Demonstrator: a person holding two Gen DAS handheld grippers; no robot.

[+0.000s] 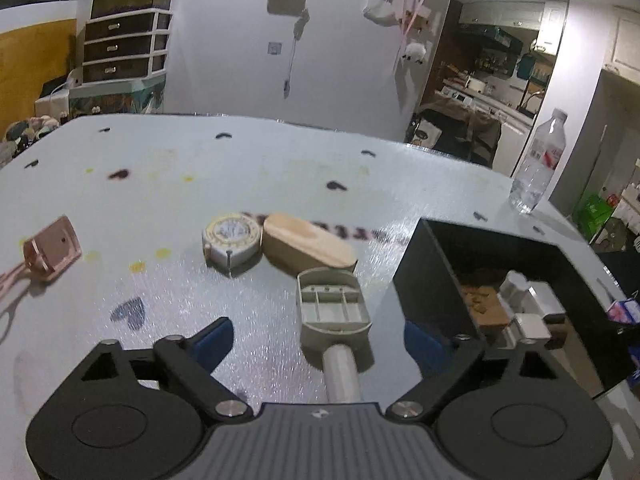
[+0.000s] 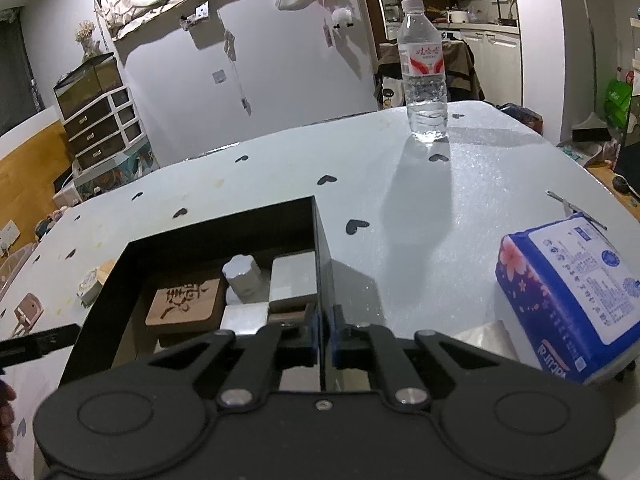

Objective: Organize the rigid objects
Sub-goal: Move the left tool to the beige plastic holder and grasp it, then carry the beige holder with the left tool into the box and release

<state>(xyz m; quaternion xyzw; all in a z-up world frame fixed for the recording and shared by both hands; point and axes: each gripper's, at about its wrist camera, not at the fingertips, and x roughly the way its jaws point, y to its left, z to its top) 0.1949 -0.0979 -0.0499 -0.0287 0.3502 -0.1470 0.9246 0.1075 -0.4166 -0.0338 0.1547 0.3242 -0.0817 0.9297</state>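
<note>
- My left gripper [image 1: 316,340] hovers low over the pale, heart-printed bench [image 1: 160,200] with its jaws spread wide and released, holding nothing.
- Between its blue pads [image 1: 212,340] lies a grey ribbed scoop-like tool [image 1: 334,312], underside up, its round handle pointing back toward me. I cannot tell whether either pad touches it.
- Just beyond the tool sits an oval wooden block [image 1: 308,246], touching a round white tape measure [image 1: 232,238] on its left.
- Far to the left, well apart from these, lies a pink plastic holder [image 1: 52,250].
- To the right of the tool stands a black open box [image 1: 432,280], holding several pieces already.
- My right gripper [image 2: 324,334] has its jaws clenched on the right-hand wall of the black open box [image 2: 320,248], one pad inside the box, one outside.
- Inside the box I see a wooden coaster with carved characters [image 2: 184,300], a small white jar [image 2: 242,274] beside it, and a pale rectangular block [image 2: 294,280] against the gripped wall.
- A clear water bottle [image 2: 424,68] stands upright at the far side of the bench.
- A blue tissue pack [image 2: 572,292] lies at the right edge of the bench, well apart from the box.
</note>
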